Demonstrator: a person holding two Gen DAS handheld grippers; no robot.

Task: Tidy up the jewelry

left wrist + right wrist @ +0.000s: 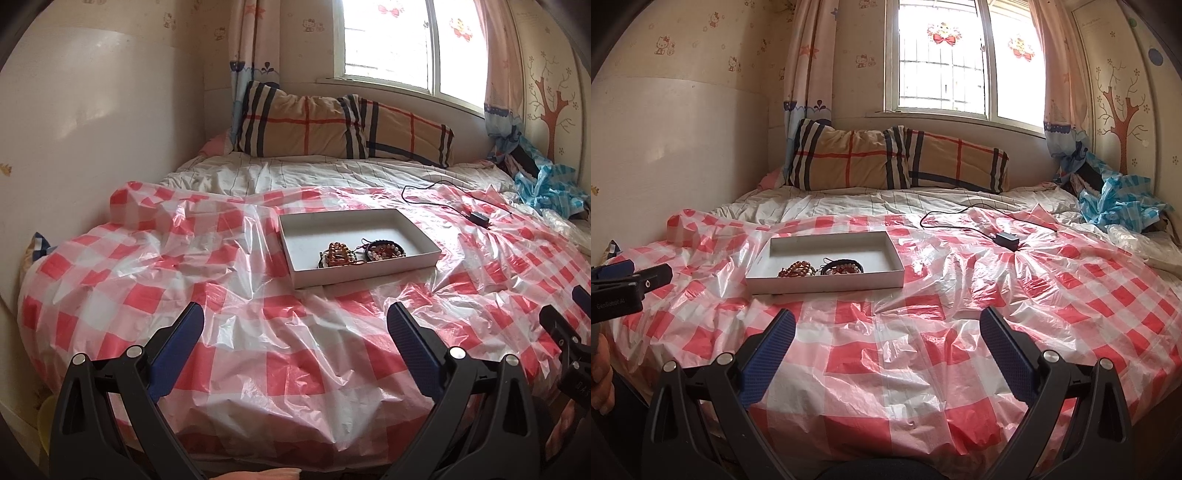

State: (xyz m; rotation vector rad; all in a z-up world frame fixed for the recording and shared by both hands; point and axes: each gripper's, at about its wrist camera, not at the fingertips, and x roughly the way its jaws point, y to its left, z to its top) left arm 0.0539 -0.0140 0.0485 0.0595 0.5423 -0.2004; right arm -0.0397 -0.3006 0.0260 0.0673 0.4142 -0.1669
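Both the left gripper and right gripper hung with fingers apart, empty. The bracelets lay tangled in the box; grabbing one could drag another out.

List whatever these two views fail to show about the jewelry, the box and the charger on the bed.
- Bracelets: too small in both views to count or tell apart; the near wall of the box hides their lower parts.
- Underneath the box: hidden by the plastic sheet.
- Charger: small, and its cable's far end is lost in folds.
- Left gripper and right gripper: both open, nothing between the fingers.
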